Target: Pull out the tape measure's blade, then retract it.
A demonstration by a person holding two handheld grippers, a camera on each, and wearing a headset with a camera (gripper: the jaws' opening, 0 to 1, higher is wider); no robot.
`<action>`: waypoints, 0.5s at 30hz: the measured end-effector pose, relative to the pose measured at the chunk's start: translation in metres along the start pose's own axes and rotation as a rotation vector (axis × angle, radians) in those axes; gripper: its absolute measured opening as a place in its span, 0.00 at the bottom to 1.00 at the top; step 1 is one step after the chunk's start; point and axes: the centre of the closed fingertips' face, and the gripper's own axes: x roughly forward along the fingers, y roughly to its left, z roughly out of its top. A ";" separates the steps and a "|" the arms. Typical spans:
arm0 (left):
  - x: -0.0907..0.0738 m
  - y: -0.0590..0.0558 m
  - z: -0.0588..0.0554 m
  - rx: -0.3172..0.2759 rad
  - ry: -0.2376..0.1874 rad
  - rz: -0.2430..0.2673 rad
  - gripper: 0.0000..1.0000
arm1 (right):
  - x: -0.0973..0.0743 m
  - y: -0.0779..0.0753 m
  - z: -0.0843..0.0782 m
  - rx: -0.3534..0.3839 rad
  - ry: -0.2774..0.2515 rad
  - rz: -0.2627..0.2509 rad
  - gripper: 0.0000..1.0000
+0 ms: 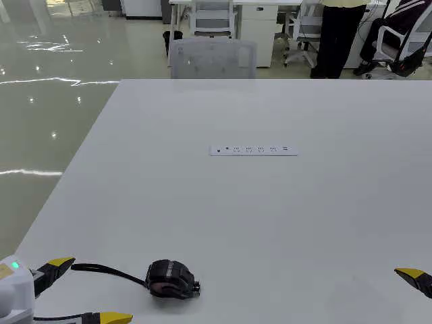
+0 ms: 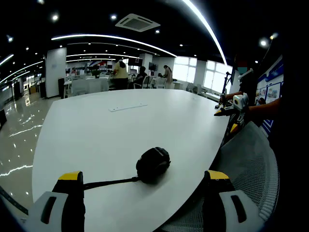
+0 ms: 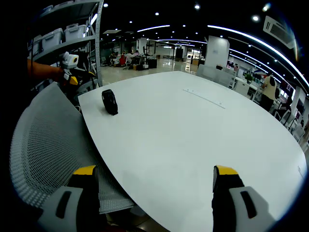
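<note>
A black tape measure point(image 1: 172, 278) lies on the white table point(image 1: 270, 216) near its front edge, blade not drawn out. Its black strap point(image 1: 101, 271) trails left toward my left gripper point(image 1: 88, 290), which stands open at the bottom left. In the left gripper view the tape measure point(image 2: 153, 163) sits just ahead of the open left gripper point(image 2: 144, 176), with the strap point(image 2: 108, 182) reaching the left jaw. My right gripper point(image 1: 412, 275) is at the far right edge, well apart. In its own view the right gripper point(image 3: 155, 170) is open and holds nothing, the tape measure point(image 3: 110, 102) far off.
A white power strip point(image 1: 253, 150) is set into the table's middle. A grey chair point(image 1: 212, 59) stands at the far edge, with a standing person point(image 1: 337, 34) and desks beyond. A mesh chair back point(image 3: 53, 145) is close behind the front edge.
</note>
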 end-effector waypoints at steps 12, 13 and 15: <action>-0.002 0.003 -0.002 -0.018 0.011 0.014 1.00 | 0.000 0.003 -0.003 0.020 0.019 0.005 1.00; -0.002 0.003 -0.002 -0.015 0.009 0.013 1.00 | 0.000 0.005 -0.001 0.018 0.012 0.016 0.99; -0.001 0.002 -0.002 -0.020 0.010 0.010 1.00 | -0.001 0.005 0.000 0.011 0.006 0.015 1.00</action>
